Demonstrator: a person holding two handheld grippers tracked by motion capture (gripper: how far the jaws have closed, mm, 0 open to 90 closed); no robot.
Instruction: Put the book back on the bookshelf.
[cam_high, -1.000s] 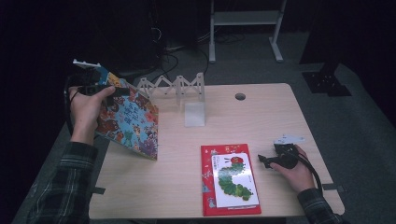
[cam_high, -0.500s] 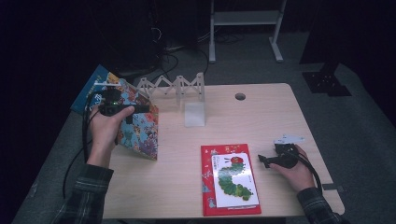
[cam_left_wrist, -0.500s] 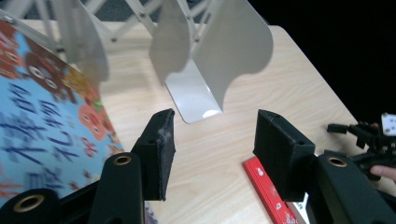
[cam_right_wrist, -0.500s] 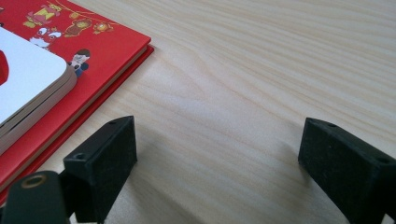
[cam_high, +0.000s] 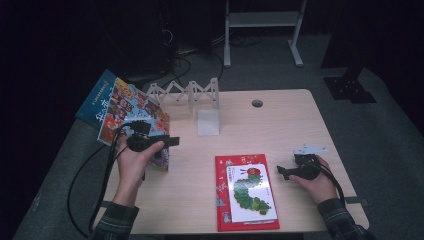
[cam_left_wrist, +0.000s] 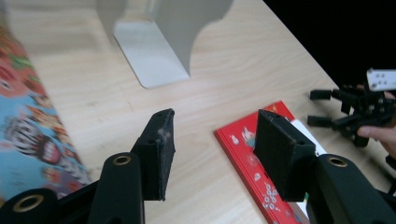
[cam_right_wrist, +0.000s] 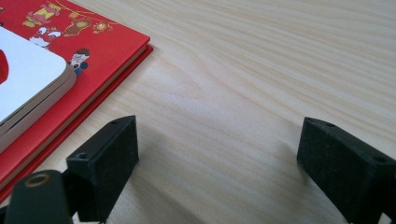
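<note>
In the high view, the left tongs are in the left-middle part of the frame, just in front of the colourful picture books that lean at the left edge of the table. The jaws of the left tongs are spread and nothing is between them; in the left gripper view only bare wood shows in the gap, with one colourful book at the left edge of that frame. Whether the books rest against anything behind them, I cannot tell.

The right tongs lie low at the right-middle of the high view, in the person's hand, just beside the red caterpillar book. This book lies flat on the table in the lower centre of the frame. In the right gripper view the jaws are spread wide over bare wood, and the corner of the red book is in the upper left, apart from them.

A white accordion rack stands in the upper centre of the table, with a white bookend just in front of it.
</note>
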